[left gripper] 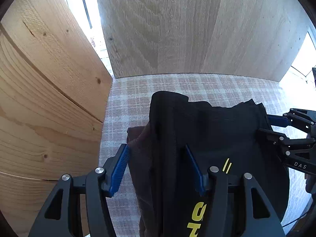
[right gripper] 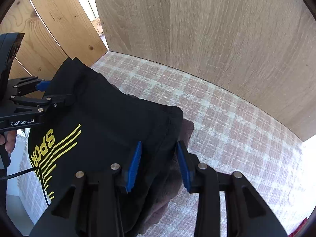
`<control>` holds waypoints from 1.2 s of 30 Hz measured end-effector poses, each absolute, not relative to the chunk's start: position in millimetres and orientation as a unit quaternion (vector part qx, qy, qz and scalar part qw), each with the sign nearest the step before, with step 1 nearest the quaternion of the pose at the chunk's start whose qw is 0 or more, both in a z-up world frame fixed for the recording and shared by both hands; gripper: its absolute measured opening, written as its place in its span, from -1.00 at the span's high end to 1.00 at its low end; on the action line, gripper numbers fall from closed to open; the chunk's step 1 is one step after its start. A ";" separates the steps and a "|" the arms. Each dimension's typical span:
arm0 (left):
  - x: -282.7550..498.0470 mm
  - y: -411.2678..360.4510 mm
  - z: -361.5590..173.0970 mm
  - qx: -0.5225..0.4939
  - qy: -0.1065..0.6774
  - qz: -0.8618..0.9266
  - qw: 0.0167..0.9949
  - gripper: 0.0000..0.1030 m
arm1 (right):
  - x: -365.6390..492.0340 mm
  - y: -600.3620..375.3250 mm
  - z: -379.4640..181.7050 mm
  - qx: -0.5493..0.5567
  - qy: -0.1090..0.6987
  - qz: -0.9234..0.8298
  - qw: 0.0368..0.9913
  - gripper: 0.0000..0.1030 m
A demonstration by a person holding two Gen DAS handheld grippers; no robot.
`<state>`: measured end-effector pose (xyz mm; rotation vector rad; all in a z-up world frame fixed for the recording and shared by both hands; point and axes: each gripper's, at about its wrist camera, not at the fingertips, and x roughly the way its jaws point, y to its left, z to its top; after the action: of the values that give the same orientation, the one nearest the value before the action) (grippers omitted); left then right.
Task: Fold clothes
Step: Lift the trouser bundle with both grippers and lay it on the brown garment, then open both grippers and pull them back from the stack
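Black T-shirt (left gripper: 207, 130) fabric with yellow lettering is lying folded on the checked pink-and-white cloth (left gripper: 207, 86) that is covering the surface, close to the corner where two upright wooden panels are meeting. The pale grey-brown panel (left gripper: 197, 25) is standing along the far edge of the cloth, and the warmer knotty pine boards (left gripper: 45, 90) are rising on the left side. Under the black shirt a brownish garment (right gripper: 173, 181) is lying, its edges peeking out on both sides of the stack.

The left gripper (left gripper: 158, 169) is reaching down over the left edge of the stack with its blue-padded jaws standing wide; the shirt's edge and a strip of the brown garment are sitting between them, but the outer pad is standing clear of the fabric, so it is not pinching anything. The right gripper (right gripper: 159, 165) is hanging over the right edge with a narrower gap, the shirt's hemmed corner lying between its pads; whether those pads are pressing on the cloth I cannot tell.

In the right wrist view, a person's fingertips (right gripper: 7, 140) are showing beneath the left gripper's handle, beside a thin black cable (right gripper: 19, 172).
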<state>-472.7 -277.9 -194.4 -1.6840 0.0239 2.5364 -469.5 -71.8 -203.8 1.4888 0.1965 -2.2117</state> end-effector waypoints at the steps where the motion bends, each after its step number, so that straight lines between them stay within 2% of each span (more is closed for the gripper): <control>1: -467.9 -278.8 -184.7 -0.544 0.012 0.838 0.044 -0.05 | -471.8 -66.3 -197.1 0.537 0.061 -0.809 0.231 0.29; 6: -419.4 -279.3 -128.9 -0.495 0.006 0.868 0.041 -0.11 | -444.6 -45.9 -146.3 0.495 0.039 -0.836 0.231 0.28; 7: -406.7 -277.4 -118.9 -0.484 0.005 0.874 0.039 -0.21 | -435.7 -43.6 -135.5 0.487 0.040 -0.842 0.231 0.19; 10: -366.3 -267.0 -94.2 -0.457 0.003 0.889 0.036 -0.31 | -404.0 -39.1 -108.0 0.469 0.046 -0.851 0.233 -0.25; 13: -325.6 -255.0 -76.1 -0.440 -0.015 0.897 0.040 -0.43 | -368.2 -37.0 -88.5 0.454 0.058 -0.864 0.210 -0.34; 16: -291.1 -240.9 -64.2 -0.431 -0.014 0.902 0.034 -0.44 | -330.0 -38.6 -76.5 0.440 0.080 -0.875 0.184 -0.52; 24: -214.5 -216.6 -44.6 -0.421 -0.052 0.905 0.037 -0.44 | -246.4 -28.7 -57.6 0.415 0.098 -0.894 0.139 -0.52; 36: -116.5 -179.5 -26.7 -0.410 -0.039 0.911 0.016 -0.47 | -152.5 -9.7 -23.4 0.386 0.087 -0.909 0.133 -0.52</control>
<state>-116.5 -179.5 -26.7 -1.2750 -0.1215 2.8327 -152.5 -9.7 -23.4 1.1200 0.2518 -2.6364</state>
